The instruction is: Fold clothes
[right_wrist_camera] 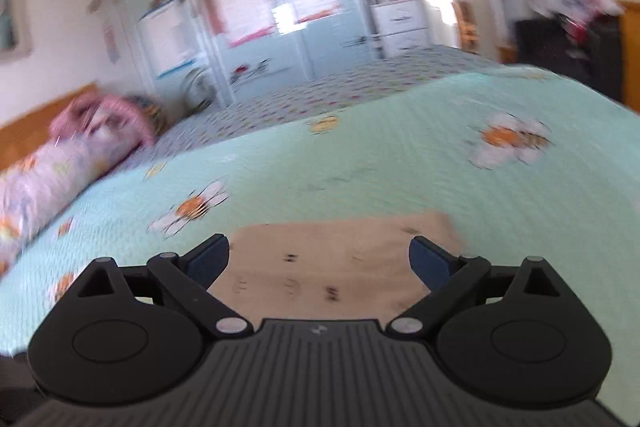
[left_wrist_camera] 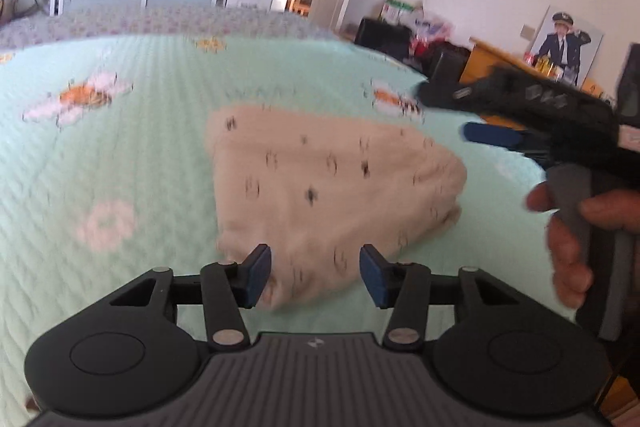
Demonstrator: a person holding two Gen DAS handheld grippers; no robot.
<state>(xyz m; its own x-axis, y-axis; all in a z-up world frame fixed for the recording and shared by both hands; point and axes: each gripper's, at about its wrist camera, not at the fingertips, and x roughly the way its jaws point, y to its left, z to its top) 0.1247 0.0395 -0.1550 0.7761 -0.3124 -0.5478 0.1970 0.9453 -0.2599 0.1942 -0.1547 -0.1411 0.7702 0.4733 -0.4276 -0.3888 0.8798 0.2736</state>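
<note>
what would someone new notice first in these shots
The beige garment with small dark marks, lying folded in the middle of the mint green bedspread with its daisy pattern. The open left gripper hovers at its near edge, holding nothing, while the right gripper reaches in from the right in a person's hand.

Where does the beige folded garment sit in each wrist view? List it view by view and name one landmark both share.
Left wrist view: the beige folded garment lies at centre, reaching down between the left gripper pads.
Right wrist view: the garment lies at bottom centre, beyond the open right gripper.
Shared landmark: the mint-green bedspread with white-and-orange flowers, under the garment in both.
</note>
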